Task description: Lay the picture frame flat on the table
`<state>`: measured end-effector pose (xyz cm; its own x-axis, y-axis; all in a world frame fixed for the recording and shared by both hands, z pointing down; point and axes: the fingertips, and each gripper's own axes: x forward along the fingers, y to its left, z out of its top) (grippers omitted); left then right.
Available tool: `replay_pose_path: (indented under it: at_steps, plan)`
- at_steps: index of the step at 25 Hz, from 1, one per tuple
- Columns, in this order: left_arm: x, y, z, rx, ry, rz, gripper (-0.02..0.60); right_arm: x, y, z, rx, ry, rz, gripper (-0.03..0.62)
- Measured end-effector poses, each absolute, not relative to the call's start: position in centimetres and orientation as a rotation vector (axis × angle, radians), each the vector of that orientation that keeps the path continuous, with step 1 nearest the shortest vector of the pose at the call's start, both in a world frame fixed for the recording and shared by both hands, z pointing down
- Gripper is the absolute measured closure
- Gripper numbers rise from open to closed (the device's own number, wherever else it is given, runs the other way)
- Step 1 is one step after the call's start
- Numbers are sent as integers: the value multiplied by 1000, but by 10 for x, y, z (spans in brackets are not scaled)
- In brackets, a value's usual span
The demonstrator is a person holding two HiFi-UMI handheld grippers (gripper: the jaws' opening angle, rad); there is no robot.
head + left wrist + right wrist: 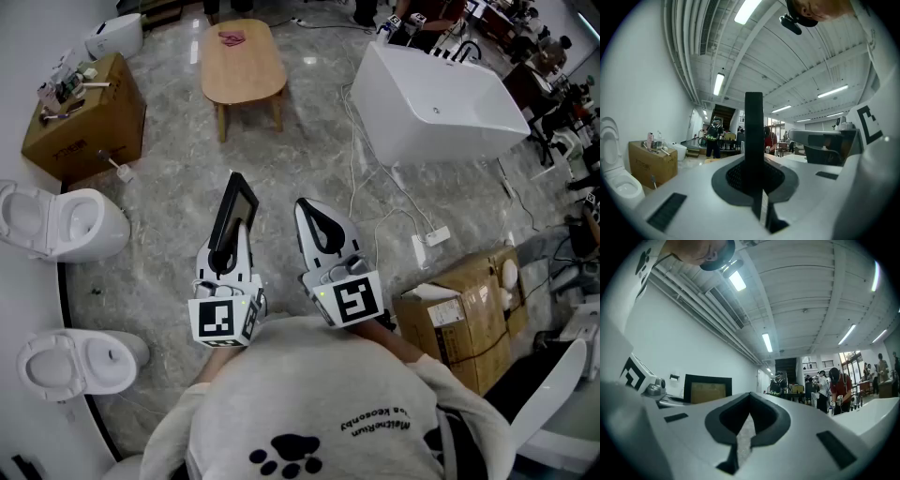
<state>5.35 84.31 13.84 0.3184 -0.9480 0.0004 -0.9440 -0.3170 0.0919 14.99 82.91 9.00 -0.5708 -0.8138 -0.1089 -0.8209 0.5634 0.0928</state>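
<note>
head view: left gripper (228,251) pinches frame (236,206) edge-on, right gripper (314,208) shut empty; frame may slip before the table (244,56).

- Head view: steeply down from above, near the left gripper (229,249) and right gripper (311,214), with the floor (169,216) beyond.
- Gripper views: close, level along their own jaws, sharing the far stairway (723,112).
</note>
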Motion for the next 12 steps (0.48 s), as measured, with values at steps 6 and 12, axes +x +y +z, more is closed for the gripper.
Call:
replay_pose_path:
  at_steps: [6, 12]
  plan:
    - [42, 840, 144, 2490, -1784, -89, 565, 139, 826, 94, -1436, 2720, 212, 586]
    - [41, 835, 151, 2480, -1771, -96, 565, 139, 821, 96, -1442, 2710, 194, 586]
